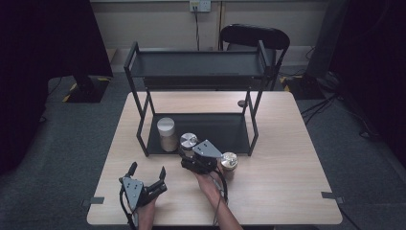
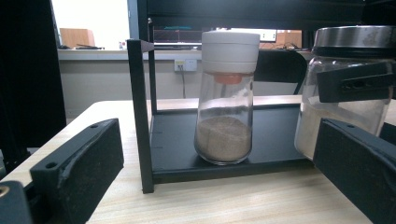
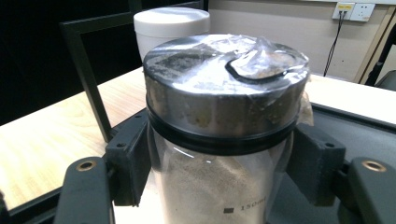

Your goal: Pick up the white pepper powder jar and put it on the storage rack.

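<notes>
Sitting between right tongs [image 3: 219,163] (clamped): jar [image 3: 224,121].

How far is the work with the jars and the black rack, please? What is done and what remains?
It seems to be about loading jars onto the rack. Done: the white-lidded jar stands on the lower shelf. In hand: the right gripper is shut on a metal-lidded jar at the shelf's front edge. Left: a second metal-lidded jar stands on the table; the left gripper is open, holding nothing.

A lab-like recording room: dark curtains [image 1: 43,38], tripod bases on grey carpet [image 1: 57,139], lone wooden table [image 1: 287,158].
</notes>
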Motion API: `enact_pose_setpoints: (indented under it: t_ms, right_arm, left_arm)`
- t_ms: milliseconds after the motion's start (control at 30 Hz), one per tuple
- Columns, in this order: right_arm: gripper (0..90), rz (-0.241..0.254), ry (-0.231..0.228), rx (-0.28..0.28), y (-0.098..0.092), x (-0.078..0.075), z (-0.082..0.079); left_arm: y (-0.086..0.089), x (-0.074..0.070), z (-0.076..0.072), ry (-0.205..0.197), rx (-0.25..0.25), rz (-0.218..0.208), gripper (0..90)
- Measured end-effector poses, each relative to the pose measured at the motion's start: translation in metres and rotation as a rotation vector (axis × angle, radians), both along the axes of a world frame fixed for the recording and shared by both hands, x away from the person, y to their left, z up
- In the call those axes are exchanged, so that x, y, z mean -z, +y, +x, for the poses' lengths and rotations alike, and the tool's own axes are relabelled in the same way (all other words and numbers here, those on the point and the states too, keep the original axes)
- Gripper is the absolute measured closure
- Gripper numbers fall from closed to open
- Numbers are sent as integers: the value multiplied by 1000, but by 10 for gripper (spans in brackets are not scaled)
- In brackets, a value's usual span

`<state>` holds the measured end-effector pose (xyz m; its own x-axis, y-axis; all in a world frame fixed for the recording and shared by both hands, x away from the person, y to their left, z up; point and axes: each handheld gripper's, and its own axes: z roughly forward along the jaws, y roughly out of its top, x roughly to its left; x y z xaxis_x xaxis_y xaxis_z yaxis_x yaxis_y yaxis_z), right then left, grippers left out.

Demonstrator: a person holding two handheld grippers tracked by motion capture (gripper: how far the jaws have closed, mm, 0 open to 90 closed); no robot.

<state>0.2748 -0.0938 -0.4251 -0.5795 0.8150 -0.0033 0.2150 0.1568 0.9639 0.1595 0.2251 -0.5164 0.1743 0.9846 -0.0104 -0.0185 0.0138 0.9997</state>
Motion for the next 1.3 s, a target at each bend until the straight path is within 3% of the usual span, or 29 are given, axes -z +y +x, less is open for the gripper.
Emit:
enact_pose_setpoints:
  t_ms: [1300]
  right_arm:
    - [309,-19,16,21,15,2,36]
  left_arm:
    - [1,1,0,-4,4,-5,10]
